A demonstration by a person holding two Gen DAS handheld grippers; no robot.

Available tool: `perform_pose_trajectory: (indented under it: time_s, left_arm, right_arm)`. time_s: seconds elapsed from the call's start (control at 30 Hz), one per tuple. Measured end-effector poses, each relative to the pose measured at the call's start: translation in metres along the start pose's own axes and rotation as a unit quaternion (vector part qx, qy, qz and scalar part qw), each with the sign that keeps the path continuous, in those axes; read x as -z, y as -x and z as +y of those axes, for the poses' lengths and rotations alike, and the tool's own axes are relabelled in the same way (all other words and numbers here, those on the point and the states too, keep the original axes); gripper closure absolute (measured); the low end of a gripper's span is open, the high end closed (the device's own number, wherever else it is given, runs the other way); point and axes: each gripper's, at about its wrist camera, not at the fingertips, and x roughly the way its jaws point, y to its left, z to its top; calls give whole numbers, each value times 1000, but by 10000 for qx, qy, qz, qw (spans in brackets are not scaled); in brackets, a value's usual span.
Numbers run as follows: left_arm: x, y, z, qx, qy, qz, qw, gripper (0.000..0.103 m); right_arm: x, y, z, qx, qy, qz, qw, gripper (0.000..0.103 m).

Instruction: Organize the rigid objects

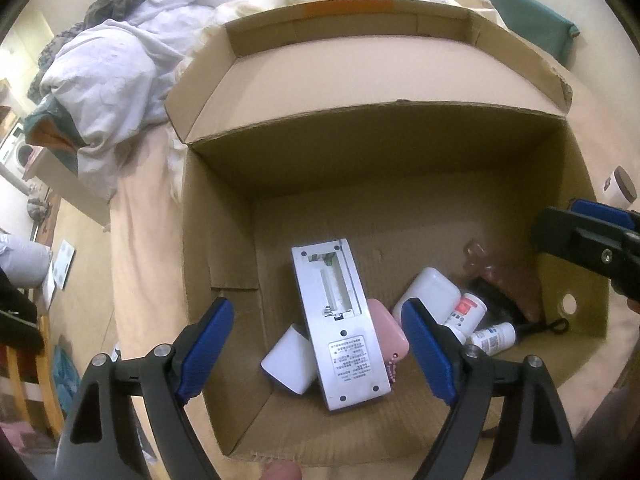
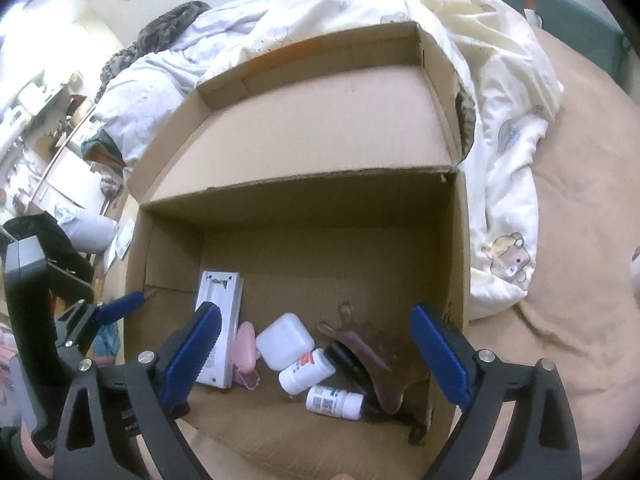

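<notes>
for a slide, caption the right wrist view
Open right gripper above a brown cardboard box holding a white remote and two white pill bottles.

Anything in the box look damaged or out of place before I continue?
Yes: the long white remote control lies face down in the cardboard box with its battery cover missing, compartment exposed, propped askew over a pink case and a white block.
</notes>
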Motion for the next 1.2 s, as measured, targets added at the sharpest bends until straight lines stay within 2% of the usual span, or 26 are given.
perform_pose_trajectory:
  time_s: [0.3,0.43,0.6,0.93,1.1,1.2]
  left_arm:
    - [1,12,0,12,83,-146,9999,18]
    - [5,35,6,-63,216,-471,9986,18]
    - [10,61,16,-2,357,-652,9972,18]
    - [53,106,45,235,798,-494,9953,18]
    - [84,109,49,409,989,-289,9938,18]
    - [96,100,48,454,1063,-198,9931,18]
  right_arm:
    - [2,7,-4,72,-13,-11,10000,1]
    - [5,16,-8,5,-193,-77,9998,1]
    - [14,34,-11,-102,-344,-165,9992,1]
    - [59,66,-11,-202,-408,-199,9988,1]
    - [87,68,-17,-326,-614,61,9976,1]
    - [99,66,-19,-172,-542,197,9982,1]
